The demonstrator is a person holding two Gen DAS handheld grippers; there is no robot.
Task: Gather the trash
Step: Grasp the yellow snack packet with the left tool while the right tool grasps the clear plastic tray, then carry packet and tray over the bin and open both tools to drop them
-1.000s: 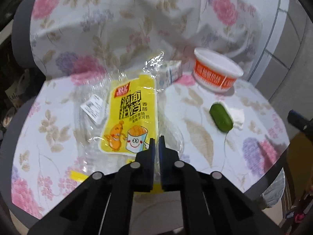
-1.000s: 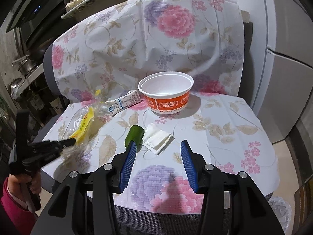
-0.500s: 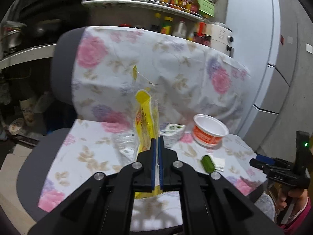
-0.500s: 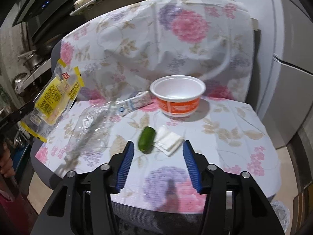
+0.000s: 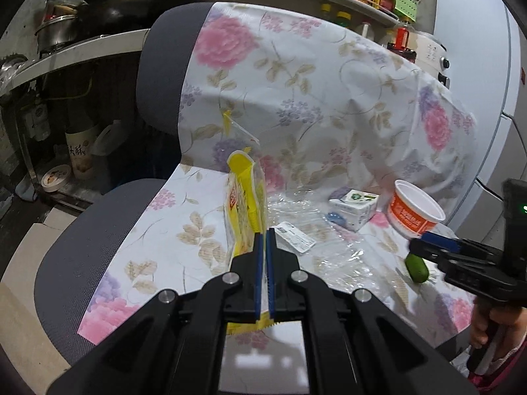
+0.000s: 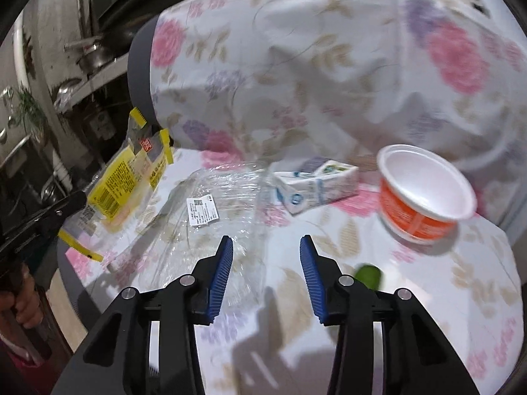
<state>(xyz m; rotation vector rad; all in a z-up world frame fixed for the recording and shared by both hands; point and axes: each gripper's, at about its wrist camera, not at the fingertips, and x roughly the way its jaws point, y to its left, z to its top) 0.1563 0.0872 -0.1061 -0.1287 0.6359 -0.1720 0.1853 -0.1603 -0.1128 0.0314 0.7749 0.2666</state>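
Right wrist: white barcode label [image 6: 202, 209] on clear wrap [image 6: 210, 223]

Bare cloth [image 6: 444, 296] lies open right of the clear wrapper [image 6: 204, 217]; carton [image 6: 316, 187] and bowl [image 6: 425, 197] crowd the rear

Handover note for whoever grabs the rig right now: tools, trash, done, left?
Left tool: shut on the yellow snack wrapper, lifted off the chair seat.
Right tool: jaws just closing, nothing between them, above the clear plastic wrap.
On the seat: clear wrap, milk carton, orange noodle bowl, small green item.
Done: wrapper picked up.
Left: everything else; no bin in view.
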